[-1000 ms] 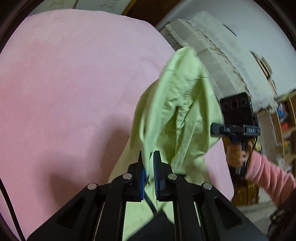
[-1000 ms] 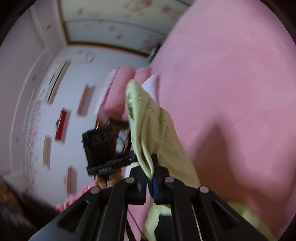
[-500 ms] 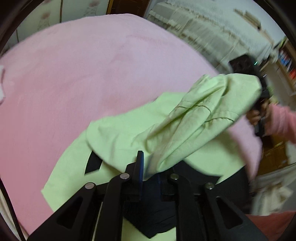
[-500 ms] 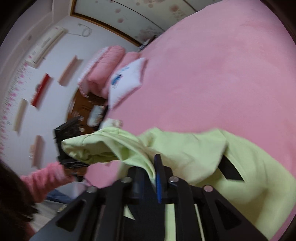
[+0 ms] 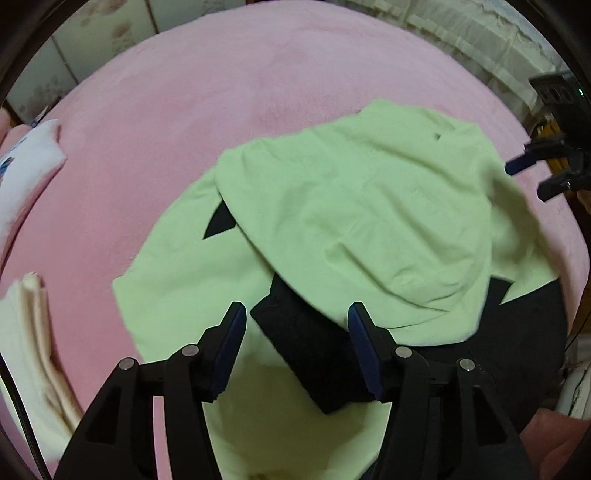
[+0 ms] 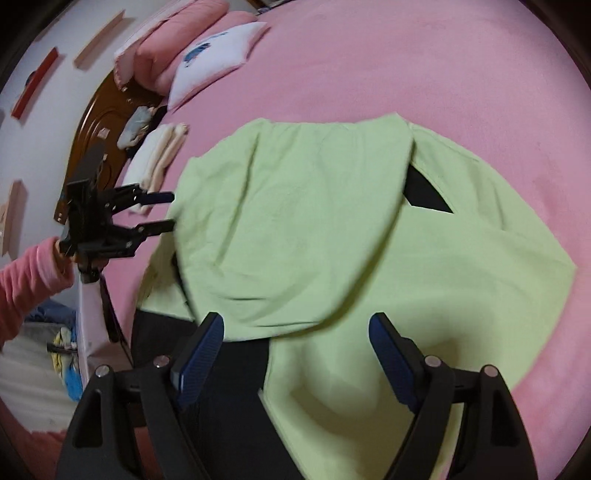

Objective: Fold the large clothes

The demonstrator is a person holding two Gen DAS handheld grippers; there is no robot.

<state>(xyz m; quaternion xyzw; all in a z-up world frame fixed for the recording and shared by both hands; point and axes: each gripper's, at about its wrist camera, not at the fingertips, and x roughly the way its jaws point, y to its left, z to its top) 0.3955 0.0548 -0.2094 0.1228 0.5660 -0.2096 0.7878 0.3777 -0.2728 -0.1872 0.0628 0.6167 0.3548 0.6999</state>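
A light green garment with black parts (image 5: 354,206) lies on the pink bed (image 5: 184,92), its upper half folded over the lower half. It also shows in the right wrist view (image 6: 314,221). My left gripper (image 5: 295,343) is open and empty just above the garment's near edge, over a black fabric part (image 5: 314,354). My right gripper (image 6: 295,354) is open and empty above the garment's near edge. Each gripper shows in the other's view, open: the right one (image 5: 528,177) and the left one (image 6: 162,212).
Folded cream towels (image 5: 26,343) lie at the bed's left edge, also in the right wrist view (image 6: 159,155). A white pillow (image 6: 218,55) and pink pillows (image 6: 166,44) lie at the head, by a wooden headboard (image 6: 96,122). A curtain (image 5: 480,33) hangs beyond the bed.
Both grippers were shut on the green garment and held it up. They laid it down folded over on the bed, opened and let go.
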